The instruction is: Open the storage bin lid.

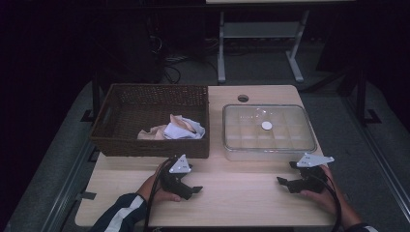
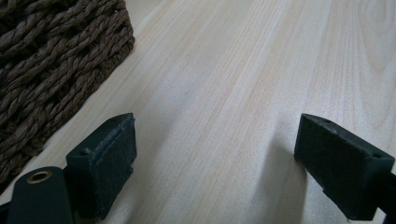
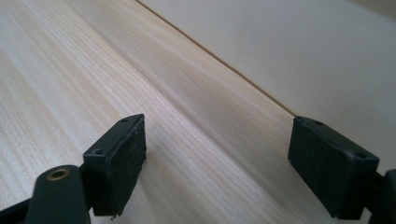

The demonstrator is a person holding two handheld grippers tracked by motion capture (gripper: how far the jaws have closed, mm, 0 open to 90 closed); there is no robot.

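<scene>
A person holds my two grippers low over the front of a pale wooden table (image 1: 232, 193). My left gripper (image 1: 190, 180) is open just in front of a dark wicker basket (image 1: 150, 121). In the left gripper view its jaws (image 2: 215, 154) stand wide apart over bare wood, with the basket's woven wall (image 2: 46, 70) at the upper left. My right gripper (image 1: 287, 173) is open near the front right, just before a clear lidded box (image 1: 268, 128). Its jaws (image 3: 217, 158) are spread over bare wood with nothing between them.
Crumpled cloths (image 1: 174, 129) lie in the basket's front right corner. The clear box is split into compartments and bears a small white round spot (image 1: 266, 125). A cable hole (image 1: 242, 98) is at the table's far edge. Dark desk legs and cables stand beyond.
</scene>
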